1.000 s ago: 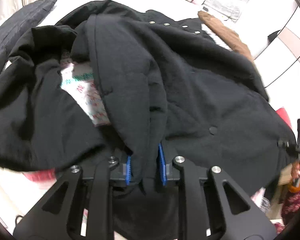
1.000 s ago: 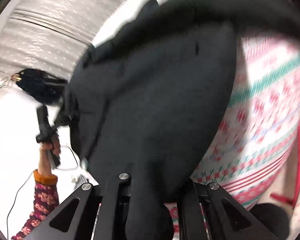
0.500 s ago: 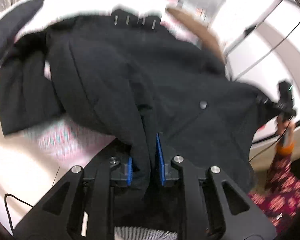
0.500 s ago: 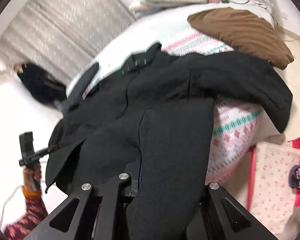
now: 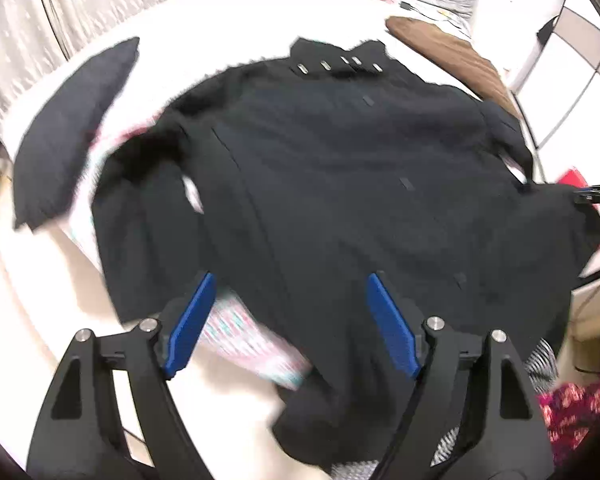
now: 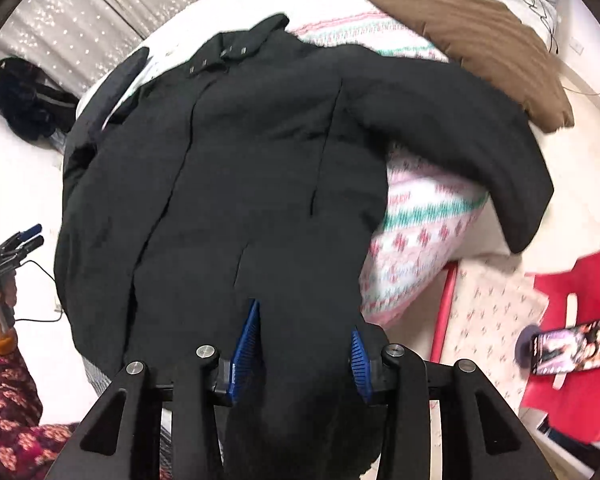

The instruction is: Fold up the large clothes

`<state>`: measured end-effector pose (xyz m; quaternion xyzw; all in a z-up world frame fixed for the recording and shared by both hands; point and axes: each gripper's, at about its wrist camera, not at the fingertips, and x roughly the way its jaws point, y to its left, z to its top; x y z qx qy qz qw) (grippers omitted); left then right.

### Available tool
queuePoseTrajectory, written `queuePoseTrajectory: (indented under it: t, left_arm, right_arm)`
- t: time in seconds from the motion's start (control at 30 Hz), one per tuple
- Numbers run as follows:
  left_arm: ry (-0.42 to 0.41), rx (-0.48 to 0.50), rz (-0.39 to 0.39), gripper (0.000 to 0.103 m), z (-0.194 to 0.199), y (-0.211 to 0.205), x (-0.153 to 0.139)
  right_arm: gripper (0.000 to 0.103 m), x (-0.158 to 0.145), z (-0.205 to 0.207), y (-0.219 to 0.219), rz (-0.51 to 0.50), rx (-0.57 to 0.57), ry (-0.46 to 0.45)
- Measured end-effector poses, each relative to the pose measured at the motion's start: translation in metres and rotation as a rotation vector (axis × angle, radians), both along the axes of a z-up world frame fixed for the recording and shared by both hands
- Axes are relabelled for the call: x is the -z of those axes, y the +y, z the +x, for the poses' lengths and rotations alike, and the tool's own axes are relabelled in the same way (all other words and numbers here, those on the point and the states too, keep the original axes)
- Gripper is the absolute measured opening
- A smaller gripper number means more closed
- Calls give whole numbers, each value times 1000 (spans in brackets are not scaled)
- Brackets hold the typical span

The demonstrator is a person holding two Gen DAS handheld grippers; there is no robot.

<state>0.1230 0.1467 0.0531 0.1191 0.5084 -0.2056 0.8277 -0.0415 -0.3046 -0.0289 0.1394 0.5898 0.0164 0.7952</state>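
Your black coat (image 6: 252, 152) lies spread flat on the patterned bedspread (image 6: 420, 216), matte padded fabric, collar snaps far side, hem draping off the near edge. Left gripper (image 5: 288, 320) jaws wide, holding nothing; right gripper (image 6: 304, 344) jaws also apart, hem fabric loose between them. Left view blurred. Brown cushion (image 6: 472, 40) beside the sleeve.

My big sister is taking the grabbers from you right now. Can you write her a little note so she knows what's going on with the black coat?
Left gripper: open, holding nothing, over the coat's hem.
Right gripper: open too, hem fabric lying loose between its fingers.
Black coat: spread flat on the patterned blanket, collar far away, one sleeve stretched toward the brown pillow.
Done: coat laid out.
Left: every fold; probably sleeves in first, then bottom up.
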Motion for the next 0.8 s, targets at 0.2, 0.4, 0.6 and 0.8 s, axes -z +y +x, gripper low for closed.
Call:
queuePoseTrajectory:
  t: [0.2,0.4,0.6,0.8]
  left_arm:
    - [-72,16,129,82,103,-19,8]
    - [-154,42,150,82,225,-56,43]
    - [-76,69,51,82,333,-92,97]
    - [67,72,-78,82,382,-111,144]
  right_arm:
    - [56,-34,57,-17,-112,25,-52]
    - [77,-44,145,-32,-163,38,-183]
    - [77,25,279,-40,-203,-1,-163]
    - [77,100,383,-41,-156,-27,-130]
